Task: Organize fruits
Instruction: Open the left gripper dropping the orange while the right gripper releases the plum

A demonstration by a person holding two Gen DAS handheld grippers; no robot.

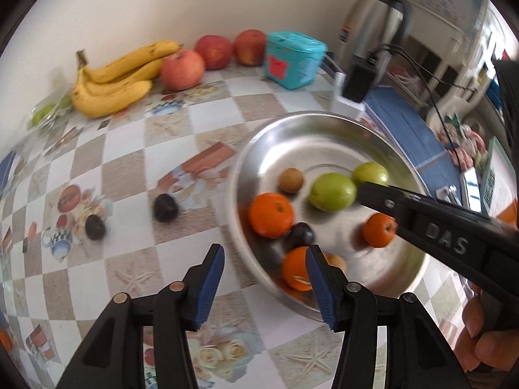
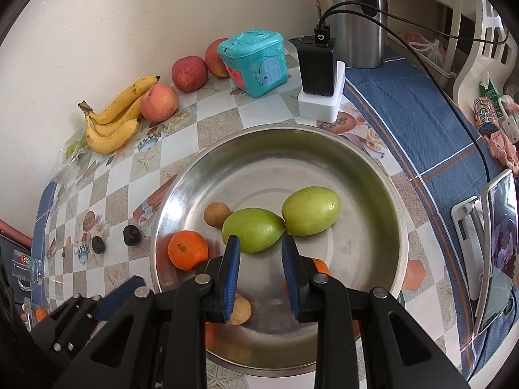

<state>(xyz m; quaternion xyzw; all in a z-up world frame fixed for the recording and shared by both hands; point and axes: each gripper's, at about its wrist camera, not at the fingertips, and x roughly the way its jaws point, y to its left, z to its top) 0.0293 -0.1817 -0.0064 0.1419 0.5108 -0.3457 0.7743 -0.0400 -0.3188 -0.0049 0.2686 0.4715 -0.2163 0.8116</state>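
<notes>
Nearest in the left wrist view, the left gripper (image 1: 264, 256) hangs over the near-left rim of the steel bowl (image 1: 382, 129), jaws apart with nothing between them. The right gripper (image 2: 261, 248) sits over the bowl's near side, jaws drawn in as far as they go and gripping nothing.

In the bowl: three oranges (image 1: 271, 215), two green fruits (image 2: 253, 230) touching each other, a small brown fruit (image 2: 216, 214), a tan one (image 2: 240, 310) by the near rim and a dark plum (image 1: 300, 235).

Left of the bowl, two more dark plums (image 1: 165, 206) lie on the checkered tablecloth (image 1: 129, 168).

Far back by the wall are bananas (image 2: 112, 123), three apples (image 2: 159, 102), a teal box (image 2: 254, 63) and a charger block (image 2: 316, 66).
</notes>
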